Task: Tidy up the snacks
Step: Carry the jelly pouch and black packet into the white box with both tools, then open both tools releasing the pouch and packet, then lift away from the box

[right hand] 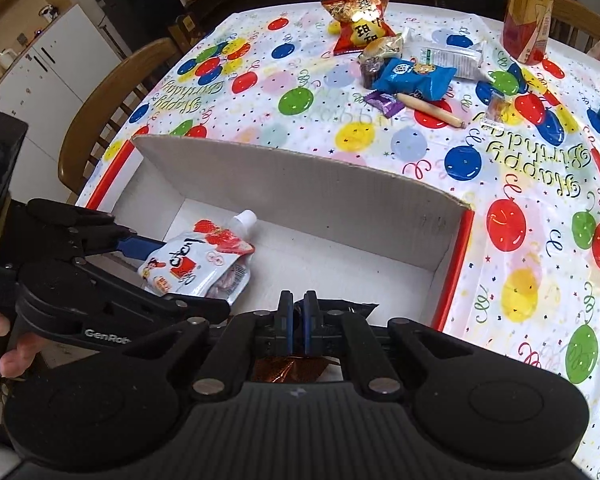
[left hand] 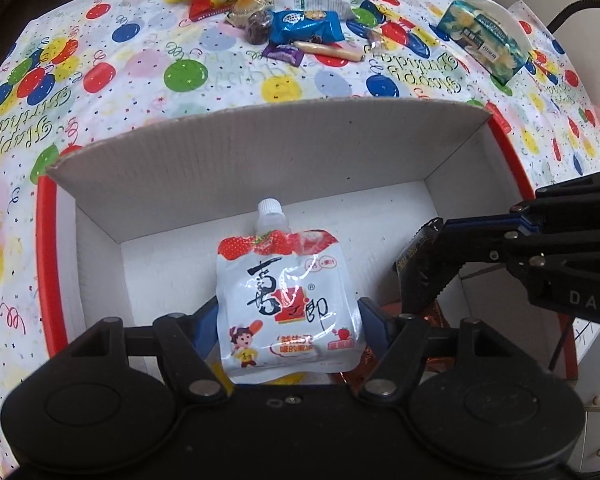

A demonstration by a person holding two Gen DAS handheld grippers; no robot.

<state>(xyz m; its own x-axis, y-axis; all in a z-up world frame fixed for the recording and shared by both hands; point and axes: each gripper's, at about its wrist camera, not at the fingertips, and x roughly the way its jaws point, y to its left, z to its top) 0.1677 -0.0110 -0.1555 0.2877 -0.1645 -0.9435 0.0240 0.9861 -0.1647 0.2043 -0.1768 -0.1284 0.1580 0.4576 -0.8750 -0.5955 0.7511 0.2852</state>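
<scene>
My left gripper (left hand: 288, 320) is shut on a white strawberry jelly pouch (left hand: 284, 292) with a white cap, holding it inside the white cardboard box (left hand: 260, 160). From the right wrist, the same pouch (right hand: 196, 264) lies tilted in the left gripper (right hand: 188, 276) near the box's left end. My right gripper (right hand: 298, 312) is shut on a dark snack packet (right hand: 340, 305) over the near side of the box (right hand: 300, 184). It enters the left wrist view from the right, where the right gripper (left hand: 420, 268) pinches the dark packet (left hand: 410, 256).
An orange foil wrapper (right hand: 288, 368) lies in the box under the right gripper. Several loose snacks sit on the far balloon tablecloth: a red chip bag (right hand: 360, 24), a blue cookie pack (right hand: 414, 76), a sausage stick (right hand: 428, 110). A bottle (right hand: 528, 12) and a teal pack (left hand: 484, 40) stand beyond.
</scene>
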